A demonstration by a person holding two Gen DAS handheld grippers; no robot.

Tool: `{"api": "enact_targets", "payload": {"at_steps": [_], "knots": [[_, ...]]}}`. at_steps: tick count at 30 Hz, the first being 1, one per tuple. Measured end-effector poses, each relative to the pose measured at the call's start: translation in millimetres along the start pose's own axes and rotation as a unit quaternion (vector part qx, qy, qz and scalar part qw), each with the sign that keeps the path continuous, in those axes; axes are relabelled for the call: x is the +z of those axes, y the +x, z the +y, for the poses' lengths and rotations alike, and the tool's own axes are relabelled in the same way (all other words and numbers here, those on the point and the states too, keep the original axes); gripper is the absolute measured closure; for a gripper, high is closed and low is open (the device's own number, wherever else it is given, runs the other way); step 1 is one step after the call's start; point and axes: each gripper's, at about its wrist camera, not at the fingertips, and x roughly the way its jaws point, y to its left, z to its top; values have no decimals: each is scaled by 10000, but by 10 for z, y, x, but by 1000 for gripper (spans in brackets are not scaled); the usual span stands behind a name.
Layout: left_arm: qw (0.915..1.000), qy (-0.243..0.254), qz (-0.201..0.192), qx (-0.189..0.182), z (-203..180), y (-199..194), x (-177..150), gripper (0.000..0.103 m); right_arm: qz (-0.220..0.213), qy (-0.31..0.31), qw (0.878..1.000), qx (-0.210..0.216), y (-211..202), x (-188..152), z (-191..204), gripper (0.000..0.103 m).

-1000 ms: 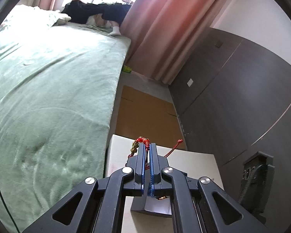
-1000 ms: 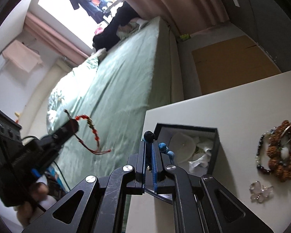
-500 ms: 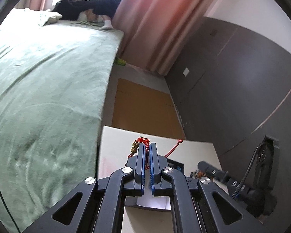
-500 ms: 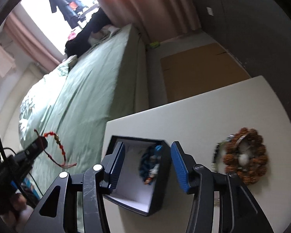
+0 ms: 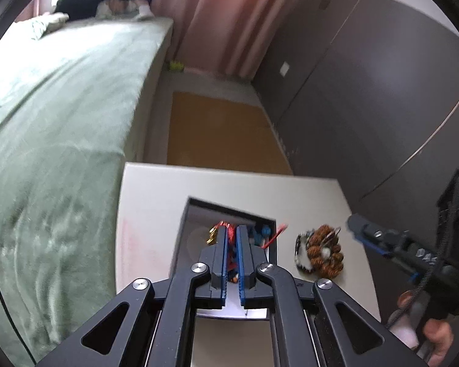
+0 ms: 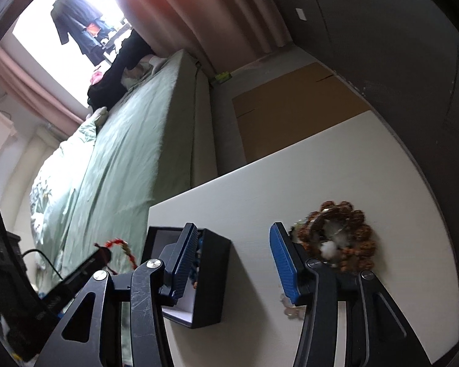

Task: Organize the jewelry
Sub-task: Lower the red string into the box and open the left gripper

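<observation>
The red cord bracelet (image 5: pixel 222 229) with small gold beads is pinched between the blue pads of the left gripper (image 5: pixel 232 238), and it hangs just over the open black box (image 5: pixel 183 223), so the box lies directly below and a little ahead of the fingertips. The loose red end of the cord sticks out toward the box's right wall. Inside the box, near that same wall, some blue beads (image 5: pixel 264 232) already lie on the white lining. The left gripper points forward and down along the box's length, its fingers nearly together on the cord. I judge that the next step is only to lower and let go, and the left hand is clearly the nearer one. To the right of the box, well apart from it on the white table (image 6: pixel 290 189), lies a brown bead bracelet (image 6: pixel 345 238). The right gripper (image 6: pixel 234 257) is spread wide and holds nothing, its left finger over the box's right edge
</observation>
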Motion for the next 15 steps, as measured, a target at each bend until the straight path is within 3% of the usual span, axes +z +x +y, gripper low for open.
{"api": "enact_targets", "payload": {"at_steps": [4, 5, 15], "knots": [[9999, -75, 29, 88, -25, 65, -33, 47, -40, 21, 10000, -34, -87, 23, -87, 53], [9999, -60, -43, 91, -50, 55, -39, 43, -53, 33, 10000, -37, -115, 31, -117, 53], [9988, 452, 10, -184, -534, 177, -143, 43, -129, 340, 9993, -118, -424, 69, -502, 53]]}}
